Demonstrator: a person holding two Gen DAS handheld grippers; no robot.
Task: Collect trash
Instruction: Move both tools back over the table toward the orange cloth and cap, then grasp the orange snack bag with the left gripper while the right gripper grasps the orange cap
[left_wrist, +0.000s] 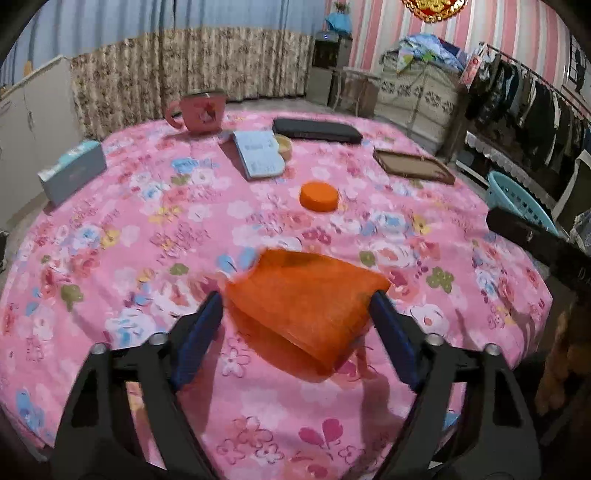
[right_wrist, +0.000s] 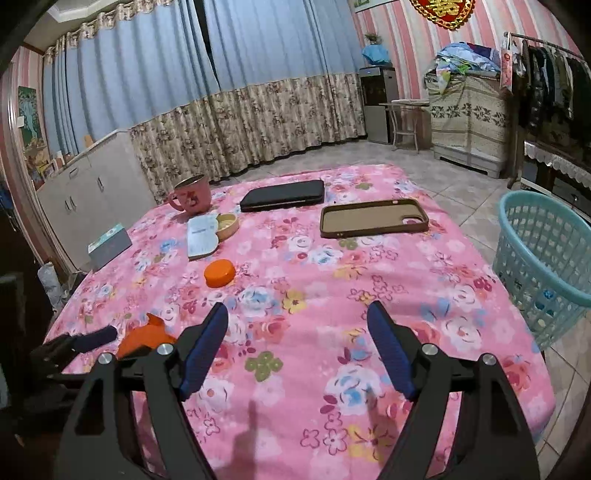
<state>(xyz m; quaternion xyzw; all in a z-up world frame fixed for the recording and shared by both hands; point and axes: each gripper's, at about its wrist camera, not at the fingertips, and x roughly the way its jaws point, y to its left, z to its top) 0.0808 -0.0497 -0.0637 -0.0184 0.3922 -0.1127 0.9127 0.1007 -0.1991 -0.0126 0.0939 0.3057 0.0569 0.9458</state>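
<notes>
Nearest to the left wrist camera, the left gripper (left_wrist: 297, 306) has its jaws wide apart, one on each side of an orange wrapper (left_wrist: 306, 302) that lies on the flowered pink tablecloth (left_wrist: 147, 236). The right tip seems to meet the edge of the wrapper, and the left tip is just beside it, but I cannot tell if the pads really press on it, so I judge that it is framed and not yet gripped. In the right wrist view, the right gripper (right_wrist: 297, 325) is also wide open and holds nothing; only the cloth is between its fingers. Farther on the table sits an orange bottle cap (left_wrist: 319, 196), probably the second piece of trash. Behind it there are a booklet (left_wrist: 258, 155) with a small yellow dish (left_wrist: 284, 146) touching it, a tissue box (left_wrist: 72, 171), a phone case (right_wrist: 373, 218), a black pouch (left_wrist: 317, 130) and a pink mug (left_wrist: 201, 112); these look like things to keep. The light blue basket (right_wrist: 543, 266) stands on the floor beside the table at the right, and what is inside cannot be seen well. In my judgement the task is at its beginning: both orange things are still on the table.
</notes>
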